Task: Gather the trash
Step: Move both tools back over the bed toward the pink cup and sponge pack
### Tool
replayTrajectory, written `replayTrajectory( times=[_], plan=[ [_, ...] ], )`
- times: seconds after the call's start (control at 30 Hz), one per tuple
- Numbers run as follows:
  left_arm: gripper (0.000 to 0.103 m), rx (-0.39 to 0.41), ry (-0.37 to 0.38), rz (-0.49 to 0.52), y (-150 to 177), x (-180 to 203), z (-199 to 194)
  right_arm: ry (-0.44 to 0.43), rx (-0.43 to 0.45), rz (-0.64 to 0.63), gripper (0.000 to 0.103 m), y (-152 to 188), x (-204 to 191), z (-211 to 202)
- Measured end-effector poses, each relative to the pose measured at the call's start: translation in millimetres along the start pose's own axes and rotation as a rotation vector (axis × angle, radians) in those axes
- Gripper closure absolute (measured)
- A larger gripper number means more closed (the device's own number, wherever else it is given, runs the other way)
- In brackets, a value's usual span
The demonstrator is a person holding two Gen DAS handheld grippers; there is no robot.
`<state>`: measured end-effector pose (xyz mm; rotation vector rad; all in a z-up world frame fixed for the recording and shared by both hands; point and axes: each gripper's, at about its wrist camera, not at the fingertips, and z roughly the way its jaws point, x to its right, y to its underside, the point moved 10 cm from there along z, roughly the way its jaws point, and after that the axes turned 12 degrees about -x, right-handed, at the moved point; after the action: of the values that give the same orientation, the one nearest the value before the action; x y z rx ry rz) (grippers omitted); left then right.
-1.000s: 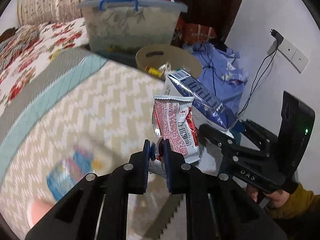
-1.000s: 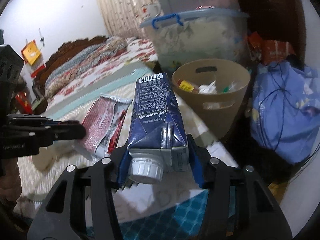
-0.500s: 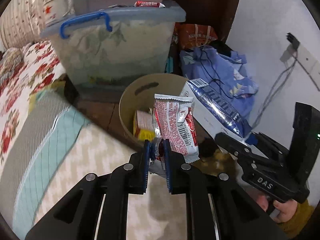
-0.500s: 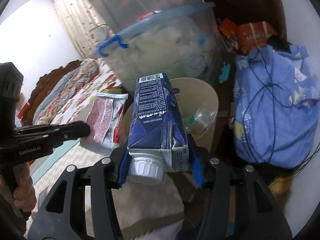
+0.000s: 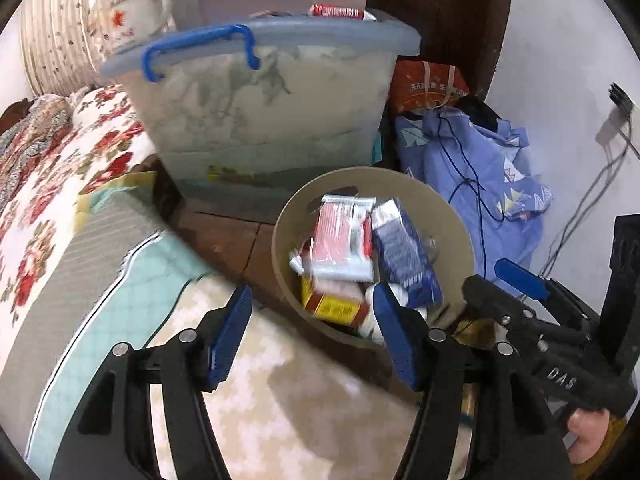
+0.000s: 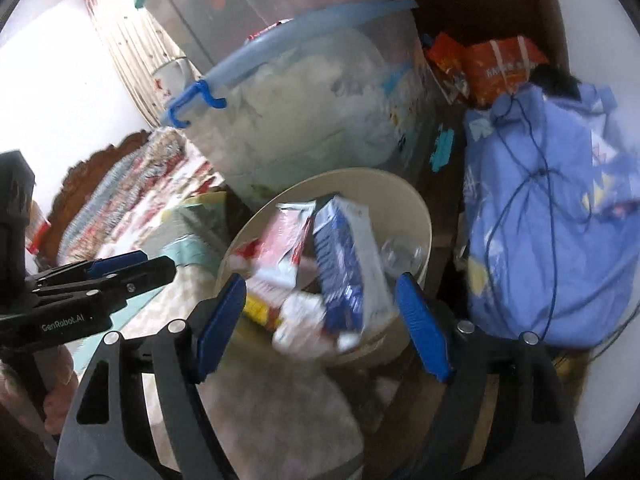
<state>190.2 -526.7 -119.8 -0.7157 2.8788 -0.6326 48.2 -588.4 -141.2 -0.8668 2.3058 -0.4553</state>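
Your left gripper (image 5: 312, 336) stands wide open with nothing between its blue pads, poised above the near rim of the beige bin (image 5: 460, 236). Your right gripper (image 6: 320, 324) is likewise spread wide and empty, at 3 o'clock of the left one. In the bin, the red-and-white wrapper (image 5: 344, 240) lies at 9 o'clock of the blue carton (image 5: 404, 252), the two touching, above a yellow box (image 5: 332, 306). Beyond, at 11 o'clock, stands the clear storage tub (image 5: 260, 112); at 2 o'clock lies a blue cloth bundle (image 5: 480, 168).
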Motion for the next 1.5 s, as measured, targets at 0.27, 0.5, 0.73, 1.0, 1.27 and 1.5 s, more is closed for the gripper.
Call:
replayTrajectory(
  times=[0.27, 0.5, 0.73, 1.0, 1.27, 1.5],
  plan=[
    [0.032, 0.002, 0.013, -0.023, 77.5, -4.1, -49.2, -0.052, -0.024, 0.053, 0.025, 67.2, -23.7, -32.0],
    [0.016, 0.024, -0.028, -0.059, 145.3, -17.7, -82.0, -0.057, -0.066, 0.028, 0.025, 111.7, -53.2, -42.5],
    [0.009, 0.045, -0.050, -0.175, 190.8, -55.8, -107.5, -0.076, -0.124, 0.002, 0.025, 143.5, -85.3, -40.5],
    [0.009, 0.071, -0.113, -0.262, 229.0, -96.5, -132.2, -0.090, -0.175, -0.065, 0.025, 167.6, -128.3, -35.5],
    [0.009, 0.110, -0.139, -0.288, 246.8, -113.7, -150.0, -0.073, -0.162, -0.085, 0.019, 174.3, -149.3, -43.2],
    [0.009, 0.127, -0.168, -0.304, 257.5, -121.9, -158.8, -0.049, -0.130, -0.082, 0.011, 170.1, -155.4, -52.5]
  ],
)
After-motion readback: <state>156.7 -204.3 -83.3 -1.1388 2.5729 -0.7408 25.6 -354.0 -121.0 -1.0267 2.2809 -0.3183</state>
